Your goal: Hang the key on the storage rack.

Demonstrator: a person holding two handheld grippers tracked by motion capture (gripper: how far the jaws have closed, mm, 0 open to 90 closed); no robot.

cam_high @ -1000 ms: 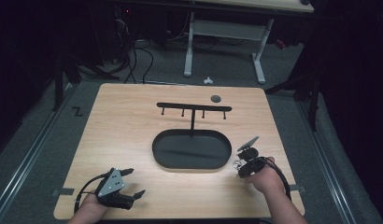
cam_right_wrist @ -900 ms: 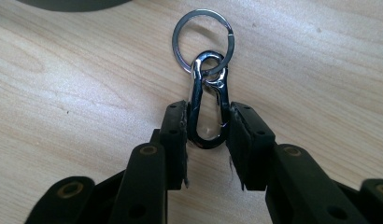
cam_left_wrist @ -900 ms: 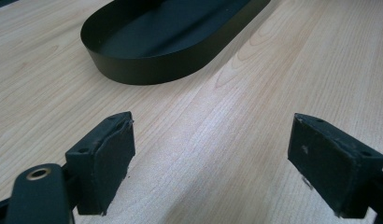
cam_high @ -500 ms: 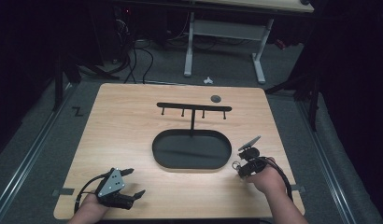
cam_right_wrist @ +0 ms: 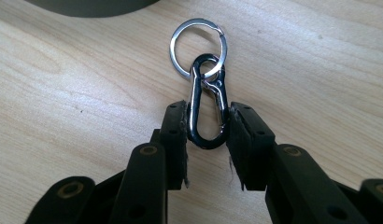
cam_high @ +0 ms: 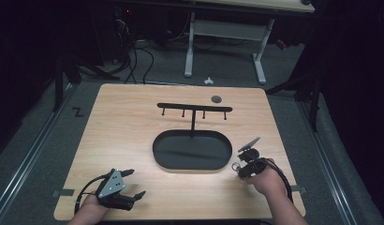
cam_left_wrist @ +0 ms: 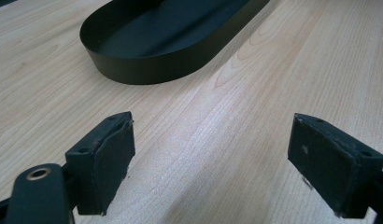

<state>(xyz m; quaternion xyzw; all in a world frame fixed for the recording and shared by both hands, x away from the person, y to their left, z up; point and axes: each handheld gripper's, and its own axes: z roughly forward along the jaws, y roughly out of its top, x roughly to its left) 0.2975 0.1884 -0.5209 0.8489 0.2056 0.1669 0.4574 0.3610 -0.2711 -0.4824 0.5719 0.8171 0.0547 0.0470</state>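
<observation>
Nearest the person, the left gripper [cam_high: 116,190] rests low on the wooden surface [cam_high: 129,136], near and to the left of the black oval tray [cam_high: 192,151]. Its fingers [cam_left_wrist: 103,161] stand wide apart with only bare wood between them. In the left gripper view the tray's far end is cut off by the top edge.

To the right of the tray, just beside its near right end, the right gripper [cam_right_wrist: 206,128] has its fingers drawn narrow, pinching a small black and silver carabiner [cam_right_wrist: 207,109] by its two long sides. A silver key ring [cam_right_wrist: 198,48] hangs through the carabiner's far end and lies flat on the wood, pointing toward the tray. In the high view the clip and ring are too small to make out under the right gripper [cam_high: 244,165], and the hand covers part of it.

Beyond the tray rises a black T-shaped rack [cam_high: 194,108] with small pegs. Farther still, near the back edge, lies a small dark round disc [cam_high: 216,99] whose nature cannot be told.
</observation>
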